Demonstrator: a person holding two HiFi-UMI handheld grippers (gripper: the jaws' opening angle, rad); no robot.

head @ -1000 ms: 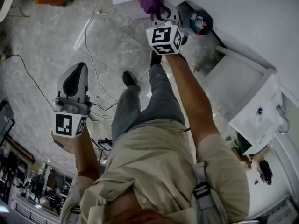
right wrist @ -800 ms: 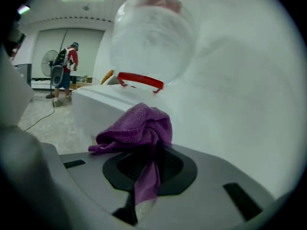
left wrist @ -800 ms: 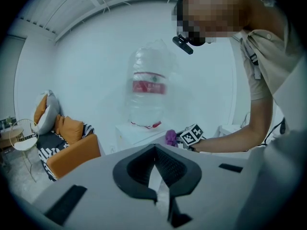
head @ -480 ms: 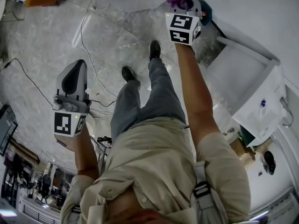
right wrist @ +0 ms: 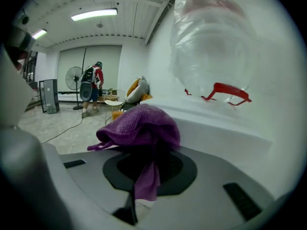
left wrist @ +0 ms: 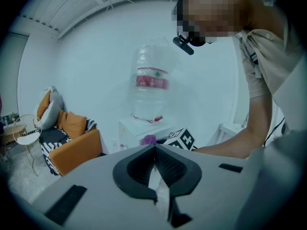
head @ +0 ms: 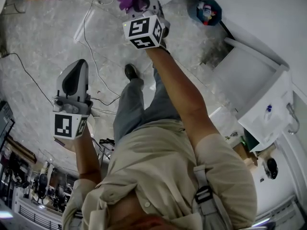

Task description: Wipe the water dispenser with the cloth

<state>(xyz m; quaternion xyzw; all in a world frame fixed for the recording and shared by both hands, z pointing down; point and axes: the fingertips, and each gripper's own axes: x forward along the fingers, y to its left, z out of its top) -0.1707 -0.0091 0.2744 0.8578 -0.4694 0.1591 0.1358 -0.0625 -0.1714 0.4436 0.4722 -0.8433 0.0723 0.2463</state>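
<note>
Shift: right gripper (head: 143,6) is carried leftward along the white water dispenser (right wrist: 220,128).
Right gripper view: jaws are clamped on a crumpled purple cloth (right wrist: 139,126) at the dispenser's top edge.
Left gripper view: left gripper (left wrist: 156,174) is closed, empty; clear bottle (left wrist: 151,87) is shown whole.

Gripper views toward water dispenser (left wrist: 149,95)
</note>
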